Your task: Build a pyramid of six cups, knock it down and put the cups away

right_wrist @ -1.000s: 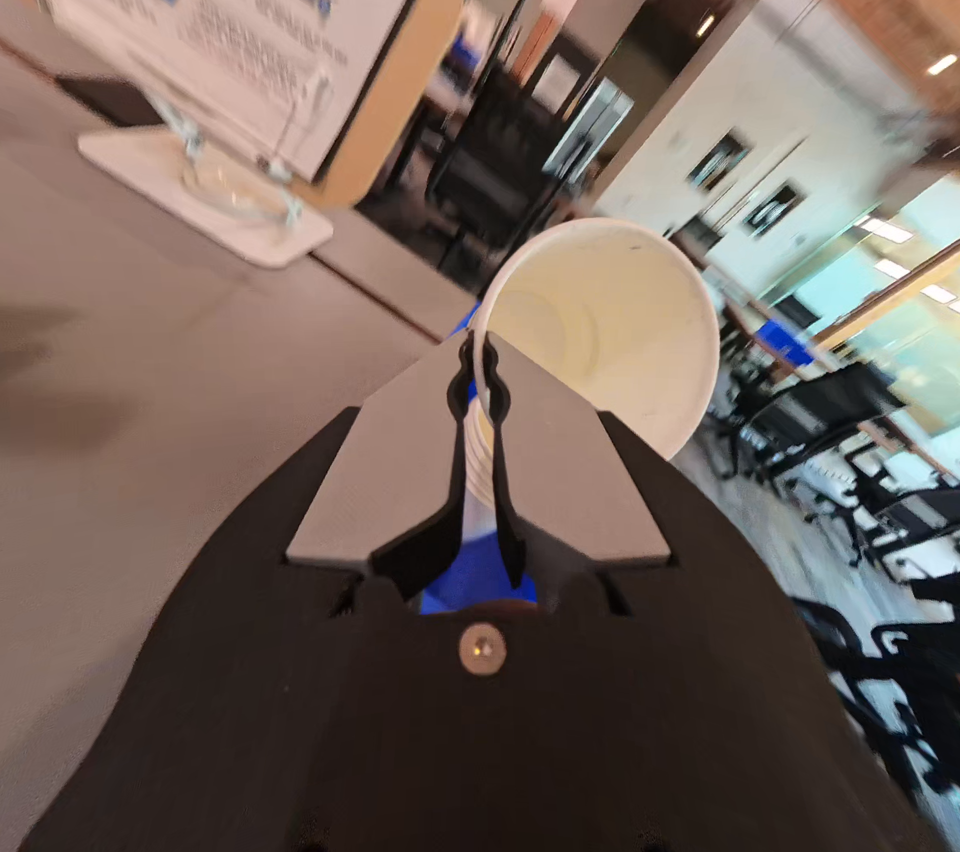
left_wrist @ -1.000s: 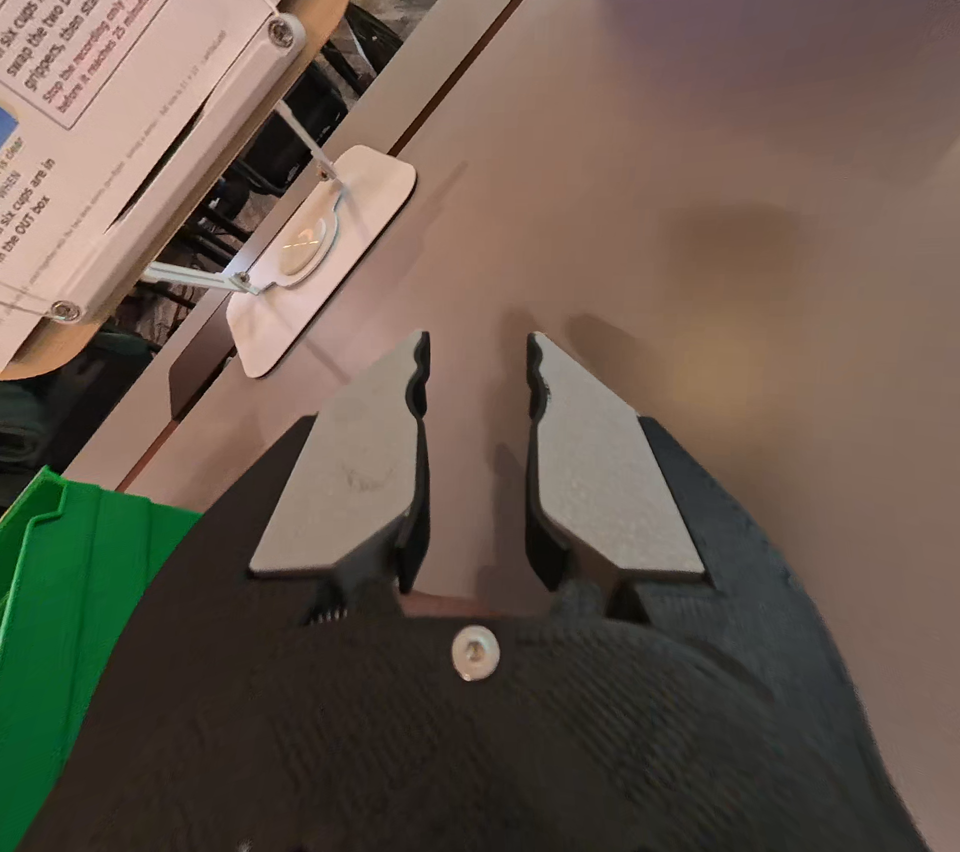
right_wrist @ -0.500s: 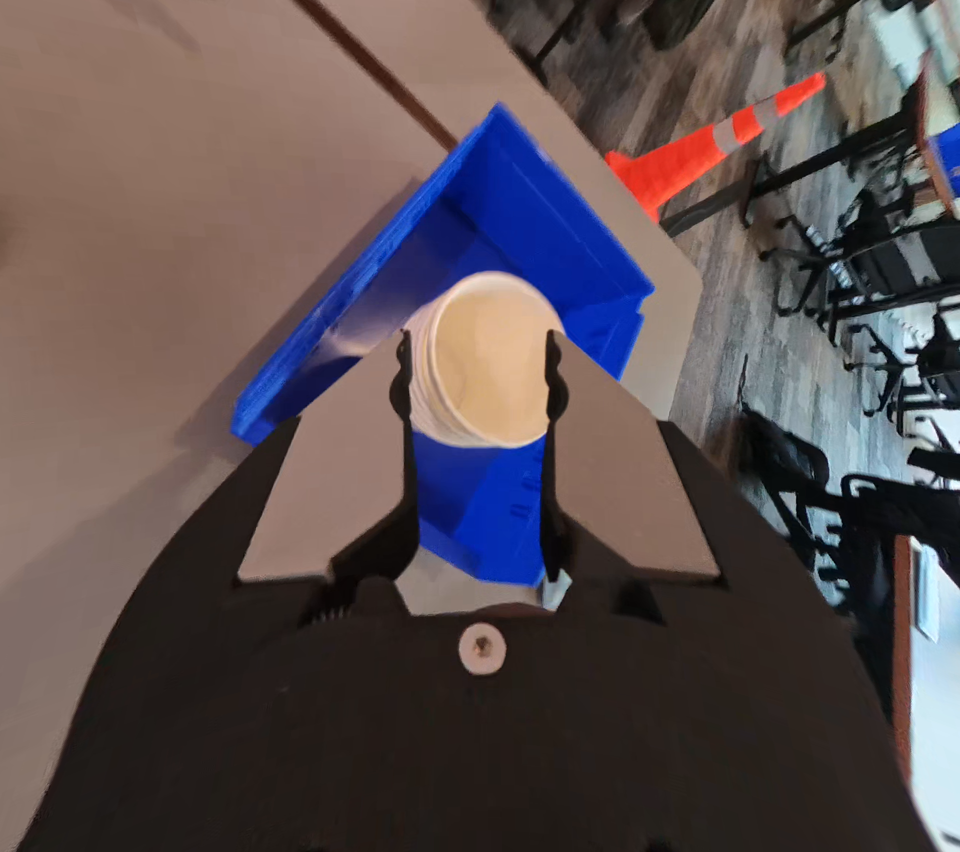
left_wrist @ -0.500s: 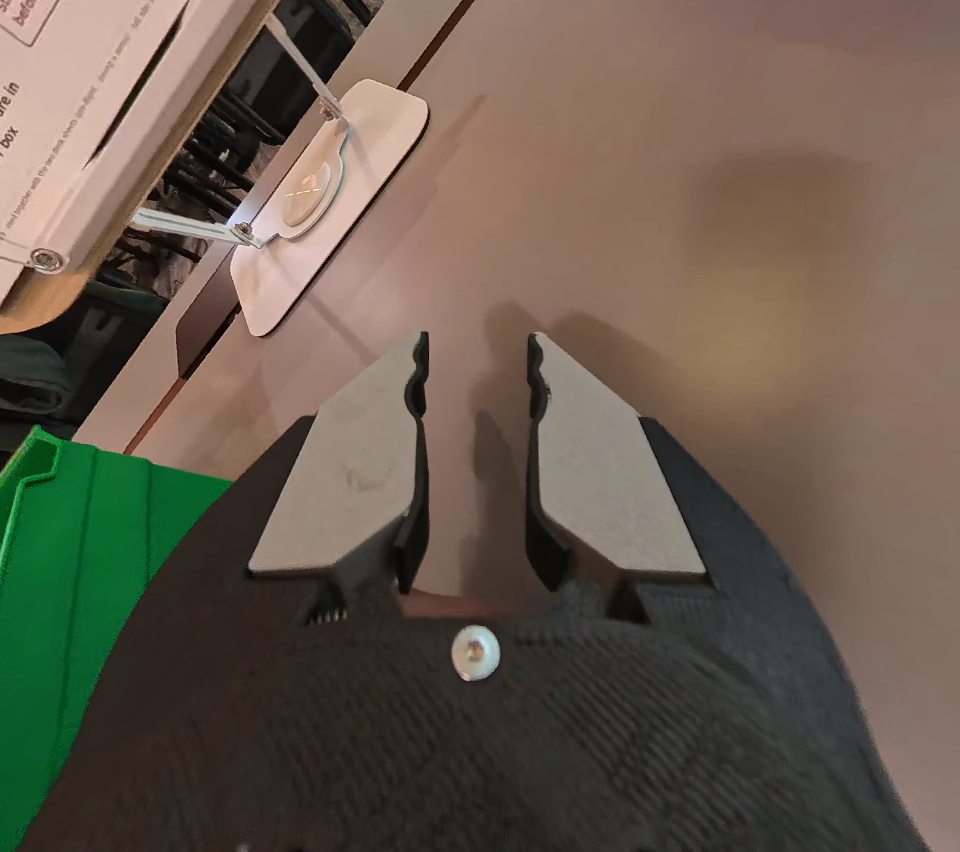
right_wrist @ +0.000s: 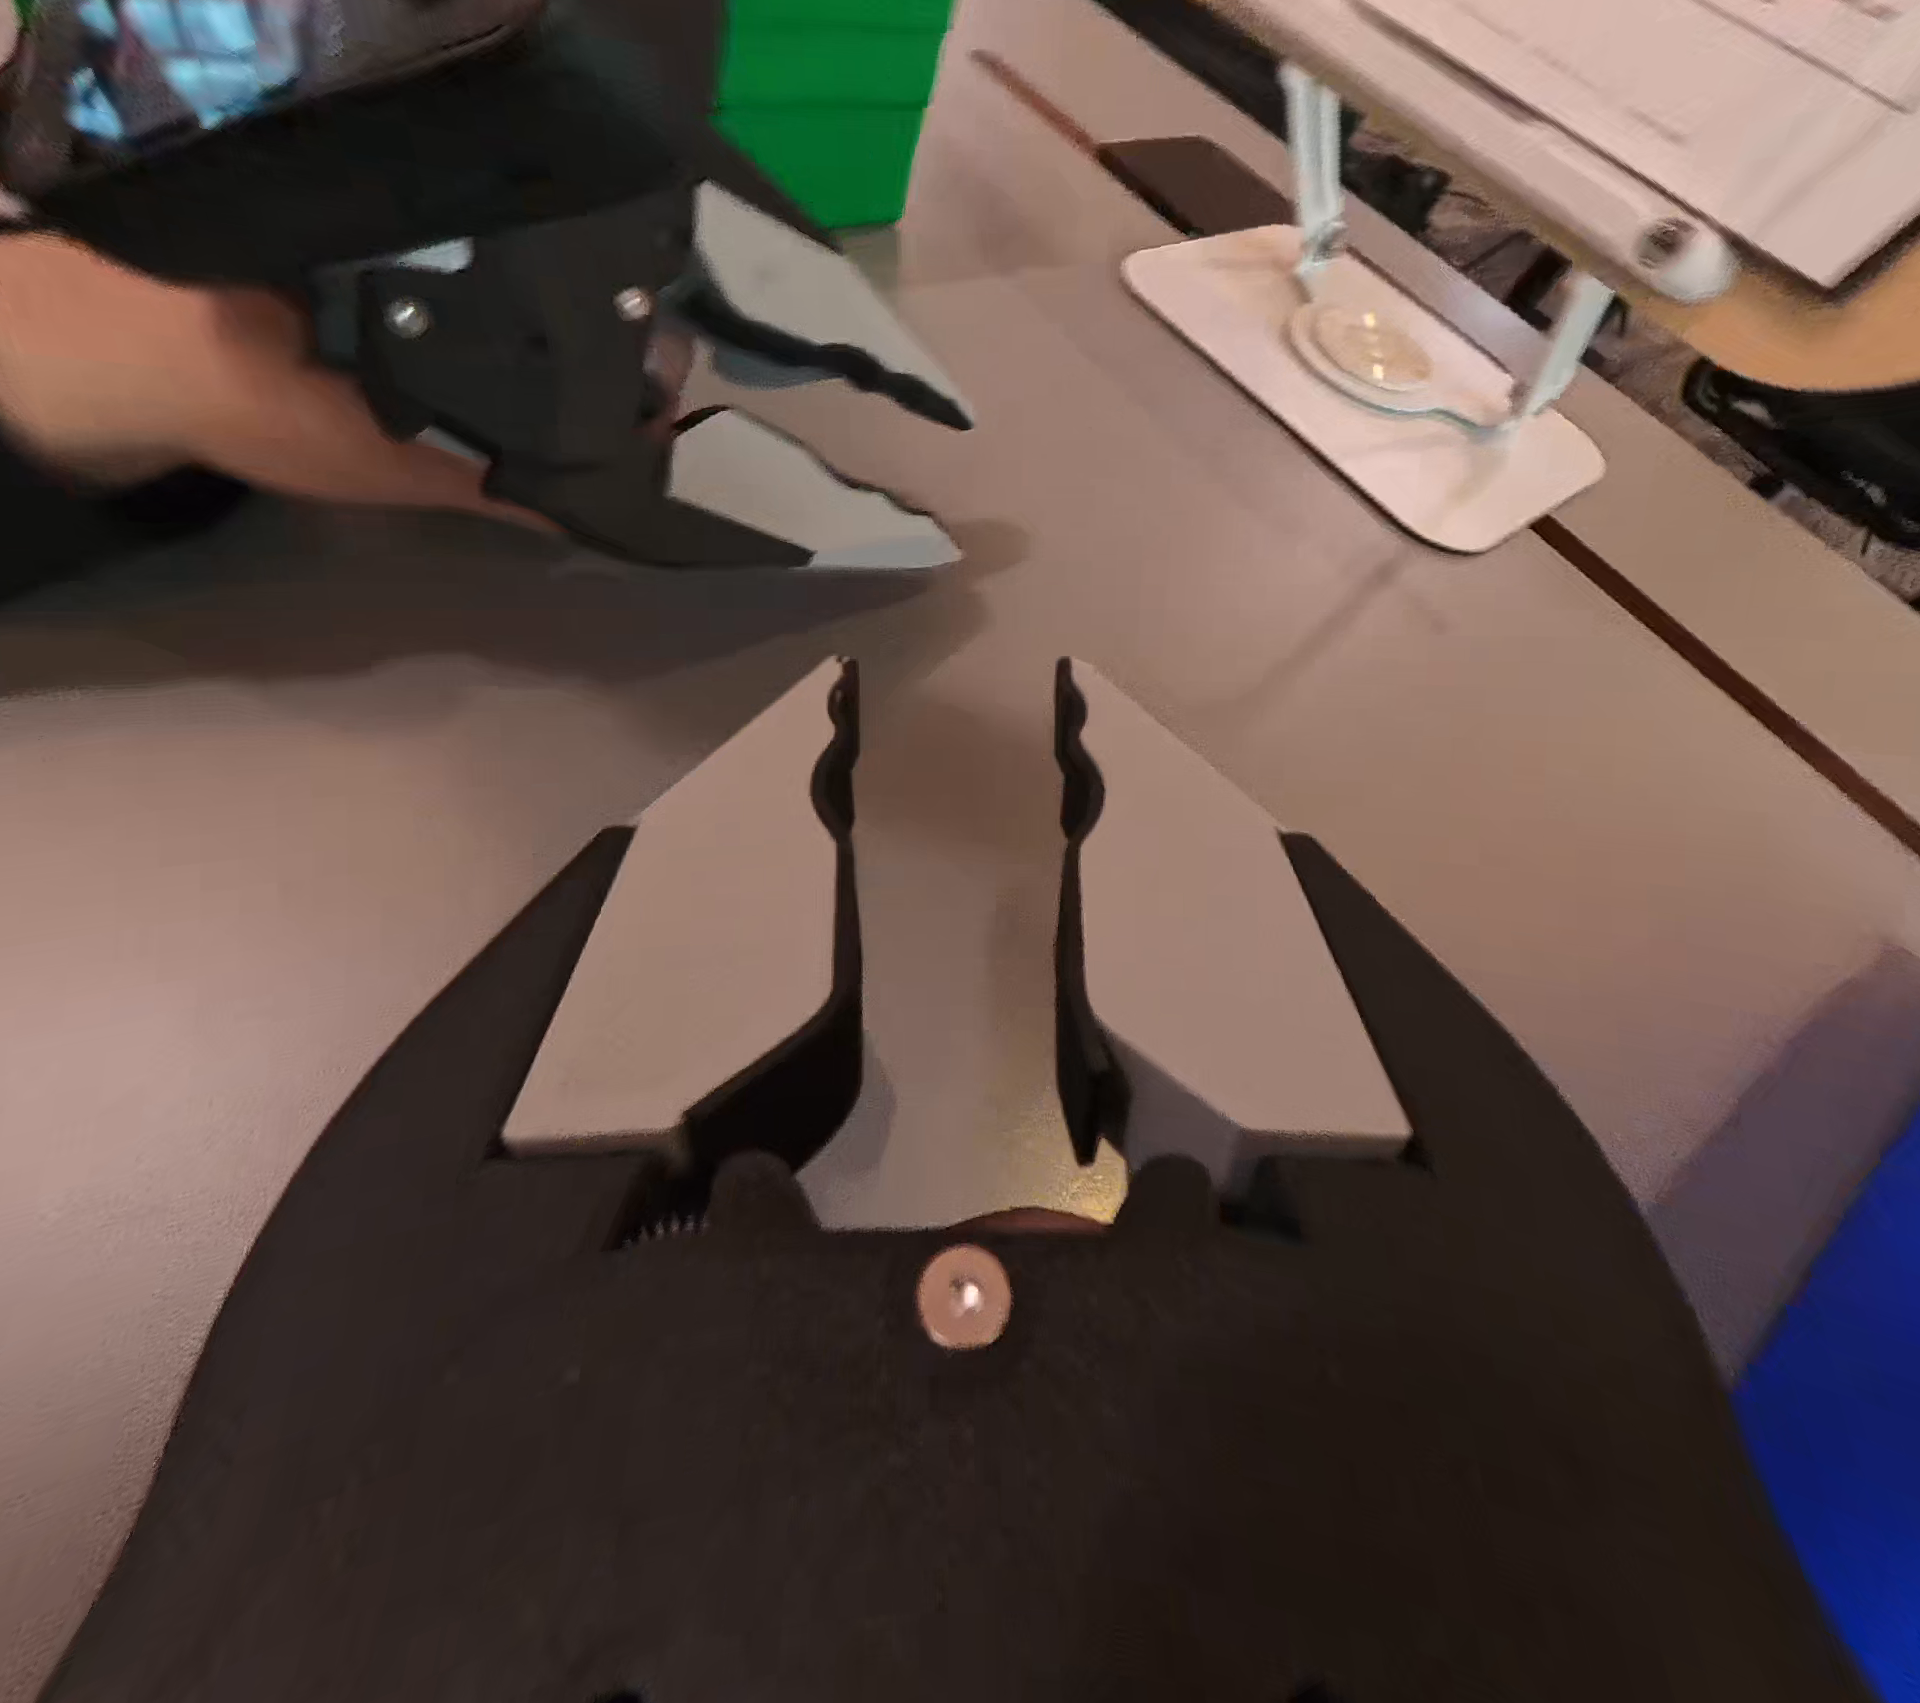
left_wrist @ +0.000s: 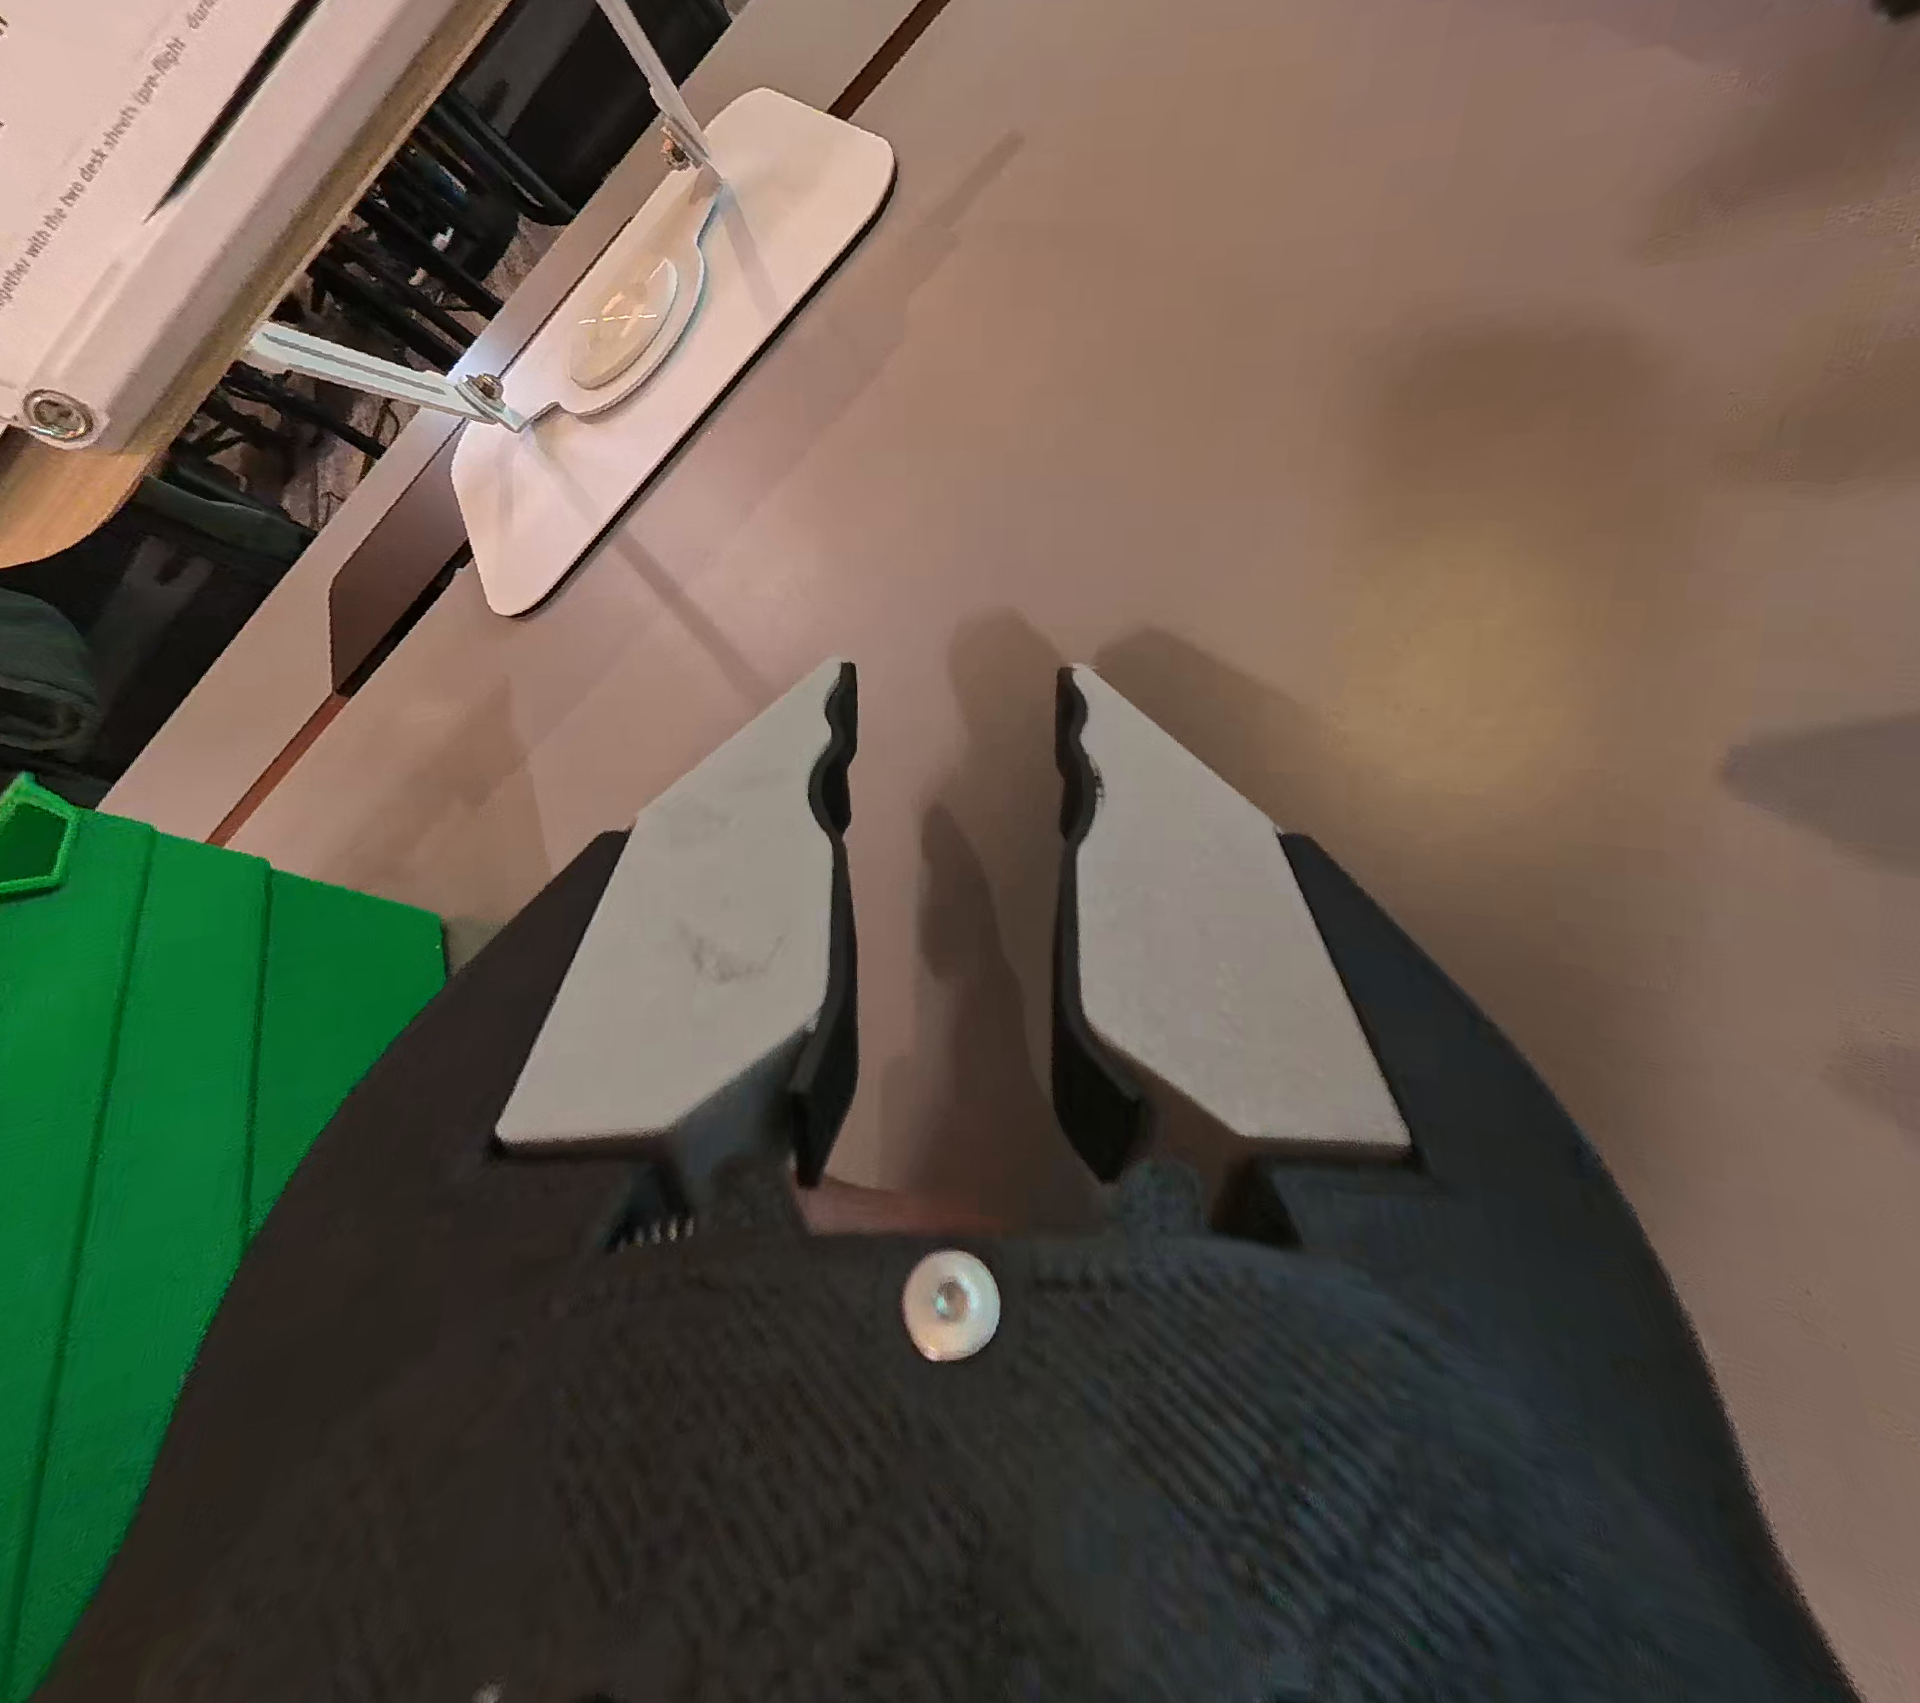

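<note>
Grey-mauve desk [right_wrist: 1299, 718] fills both views, bare between the two bins. No cup shows in either picture now; where the six cups are cannot be told, though by the task they belong in a bin.

Right tongs [right_wrist: 954, 677] gape, nothing between them, low over the desk. Blue bin [right_wrist: 1849, 1341], only a blurred corner, sits just right of them. Left tongs [left_wrist: 956, 687] also spread and empty, hovering over bare desk; in the right wrist view they [right_wrist: 951, 479] lie on their side, held by a hand [right_wrist: 125, 396], near the green bin [right_wrist: 831, 53].

Judgement: stowing is done or nearly so. To finish well, keep both tongs apart and clear of the bins, so no rim gets snagged.

Sign stand [left_wrist: 675, 344], white base, sits at the desk's far edge, beyond the green bin [left_wrist: 187, 1082]; its board runs out of frame.

Hidden: both bin interiors. Right wrist view is smeared by motion. Dark blur at the top right of the left wrist view is unidentifiable.
</note>
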`<state>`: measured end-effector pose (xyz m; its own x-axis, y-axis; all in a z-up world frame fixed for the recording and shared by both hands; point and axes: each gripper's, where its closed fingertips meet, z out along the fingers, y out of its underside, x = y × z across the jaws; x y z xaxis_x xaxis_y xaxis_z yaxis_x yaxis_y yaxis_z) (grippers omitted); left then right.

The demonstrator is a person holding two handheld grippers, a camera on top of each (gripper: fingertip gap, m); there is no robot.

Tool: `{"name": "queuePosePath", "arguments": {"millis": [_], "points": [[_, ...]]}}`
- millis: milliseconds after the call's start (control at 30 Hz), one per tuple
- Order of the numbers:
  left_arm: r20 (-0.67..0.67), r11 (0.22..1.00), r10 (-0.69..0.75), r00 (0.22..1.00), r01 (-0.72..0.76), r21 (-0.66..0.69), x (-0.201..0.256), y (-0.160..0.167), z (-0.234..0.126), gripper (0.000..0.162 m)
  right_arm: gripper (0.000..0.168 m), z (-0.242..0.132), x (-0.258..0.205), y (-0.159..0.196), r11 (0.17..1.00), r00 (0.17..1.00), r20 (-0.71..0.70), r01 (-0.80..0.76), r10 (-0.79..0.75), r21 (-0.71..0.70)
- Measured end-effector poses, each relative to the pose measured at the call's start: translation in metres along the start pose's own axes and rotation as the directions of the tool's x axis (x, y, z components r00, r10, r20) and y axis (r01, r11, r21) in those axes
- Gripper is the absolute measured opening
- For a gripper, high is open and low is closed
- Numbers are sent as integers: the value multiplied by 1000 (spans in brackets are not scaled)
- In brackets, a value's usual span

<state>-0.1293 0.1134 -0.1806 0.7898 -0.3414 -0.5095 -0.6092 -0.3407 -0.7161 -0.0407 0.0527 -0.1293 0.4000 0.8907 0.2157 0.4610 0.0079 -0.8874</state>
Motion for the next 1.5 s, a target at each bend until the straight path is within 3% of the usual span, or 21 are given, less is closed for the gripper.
{"name": "queuePosePath", "arguments": {"millis": [100,267,767,1000,1367,1500], "points": [[-2,999,-34,999,34,12,-3,-2,0,36,27,4,0,6,994,991,-87,107,-104,30],[-1,998,-61,998,61,16,-6,-1,-1,36,37,15,19,39,975,971,-160,151,-177,-161],[16,998,-58,998,58,19,-7,-2,-3,36,44,-2,41,27,992,961,-247,110,-123,-67],[25,999,-37,999,37,19,-5,-2,-3,35,12,2,29,40,989,983,-147,98,-114,-111],[48,999,-34,998,33,28,-4,-1,-10,33,17,2,43,51,979,965,-207,126,-158,-163],[51,999,-36,998,35,29,-3,0,-13,33,17,-1,55,56,985,969,-222,70,-104,-158]]}}
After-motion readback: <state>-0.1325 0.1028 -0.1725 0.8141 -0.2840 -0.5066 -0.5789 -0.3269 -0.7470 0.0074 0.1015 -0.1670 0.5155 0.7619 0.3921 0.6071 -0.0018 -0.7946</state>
